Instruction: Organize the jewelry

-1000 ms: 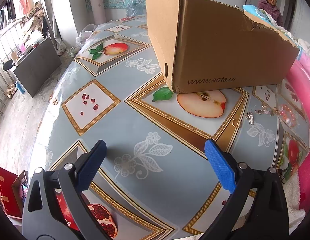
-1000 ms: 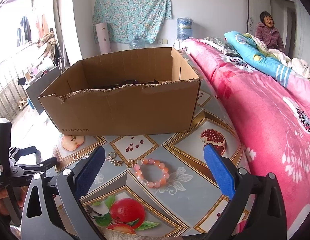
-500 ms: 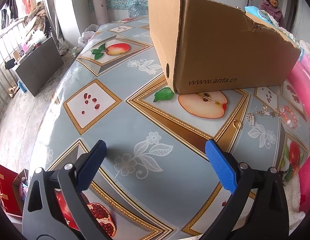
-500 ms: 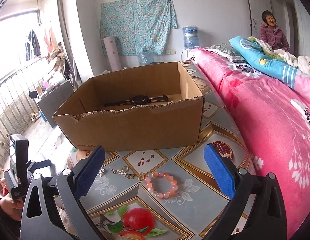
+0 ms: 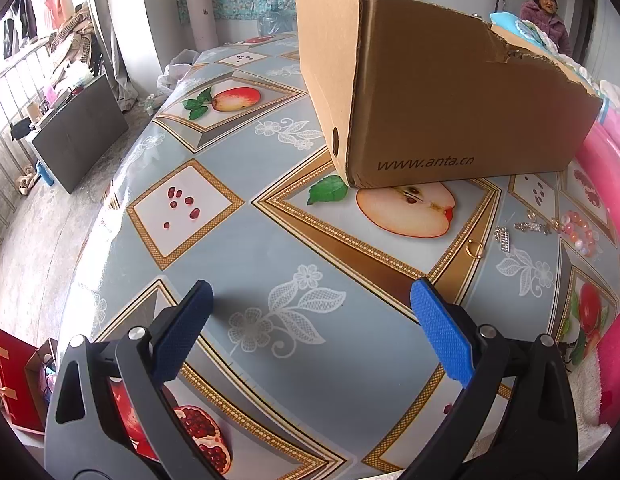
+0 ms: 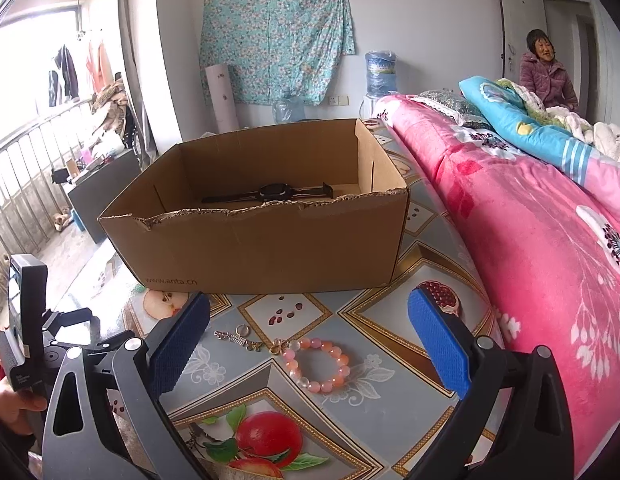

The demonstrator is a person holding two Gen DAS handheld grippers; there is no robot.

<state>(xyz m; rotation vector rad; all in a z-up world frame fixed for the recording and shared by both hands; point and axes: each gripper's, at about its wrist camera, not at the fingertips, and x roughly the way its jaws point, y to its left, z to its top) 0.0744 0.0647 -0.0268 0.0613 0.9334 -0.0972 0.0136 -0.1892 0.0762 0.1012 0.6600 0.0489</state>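
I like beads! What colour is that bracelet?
Pink and peach, some pale; bracelet clearest in the right wrist view.

Plain brown cardboard box (image 6: pixel 269 248), dark lettering low on its side; black watch (image 6: pixel 273 191) inside. Grey-blue tablecloth (image 5: pixel 237 240) with gold-bordered diamonds, red apples, pomegranates, white flowers. Pink and peach bead bracelet (image 6: pixel 322 364). Blue finger pads (image 6: pixel 438 344) on black frames. Pink blanket (image 6: pixel 530 240) with floral print.
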